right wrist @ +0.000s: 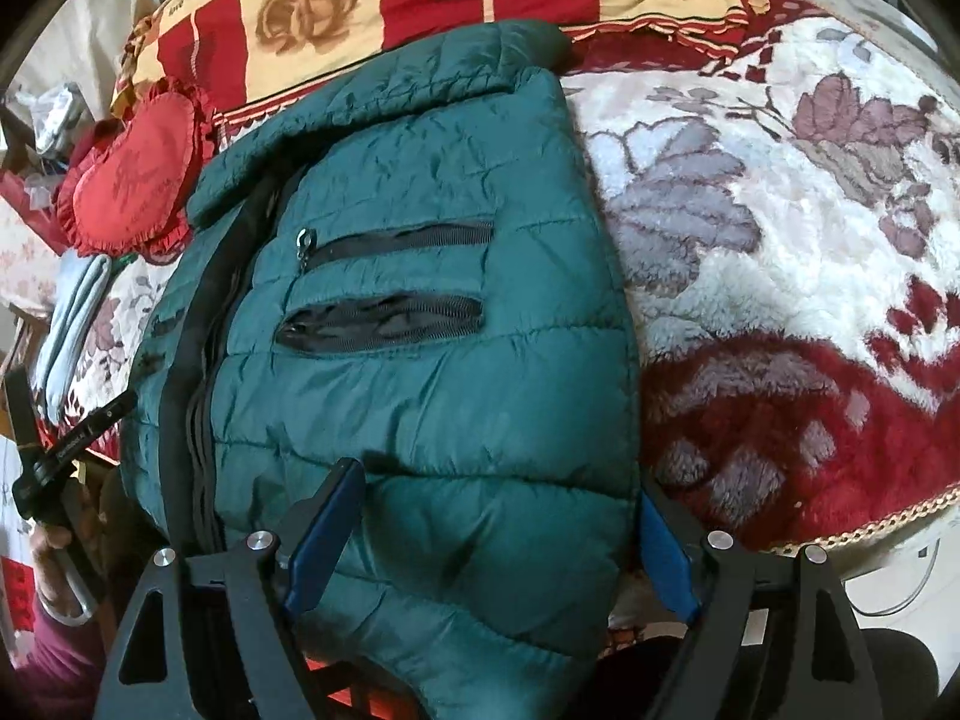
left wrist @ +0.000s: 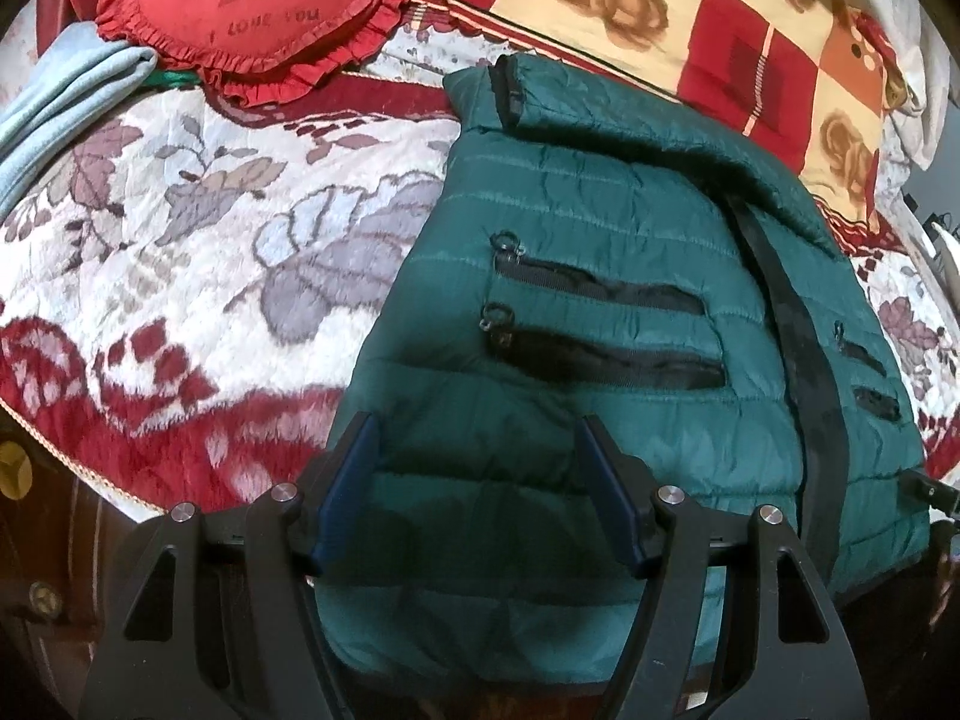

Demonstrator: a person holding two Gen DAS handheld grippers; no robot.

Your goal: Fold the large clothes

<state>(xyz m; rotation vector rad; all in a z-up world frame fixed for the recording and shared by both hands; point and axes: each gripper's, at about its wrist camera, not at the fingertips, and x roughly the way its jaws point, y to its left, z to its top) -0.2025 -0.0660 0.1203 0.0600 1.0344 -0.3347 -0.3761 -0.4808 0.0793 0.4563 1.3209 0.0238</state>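
Green quilted puffer jacket (left wrist: 570, 312), zipped down its black front placket and with its sleeves apparently tucked out of sight, lies front-up on the red-and-white floral fleece blanket (left wrist: 180, 276) that covers the bed. Its collar end points toward the head of the bed, and its hem hangs just over the near edge. Two black pocket zippers cross each chest panel.

Over the jacket's hem, the left gripper (left wrist: 477, 480) hovers on one side of the placket with its blue-padded jaws spread and only fabric below them, nothing pinched. The right gripper (right wrist: 501, 516) hovers over the other side, jaws likewise apart, its outer pad at the jacket's side edge.

Beyond the jacket's collar lies a red, cream and orange rose-print quilt (left wrist: 690, 18). To the left of the collar sits a red ruffled heart-shaped cushion (left wrist: 258, 6), and beside that a folded pale blue cloth (left wrist: 66, 96).

The likely next step is pinching the hem corners to fold it toward the collar. The slick, puffy shell could slip from the pads, or a pinch might catch only the top layer, leaving the back behind. Uneven lifts would skew the fold.
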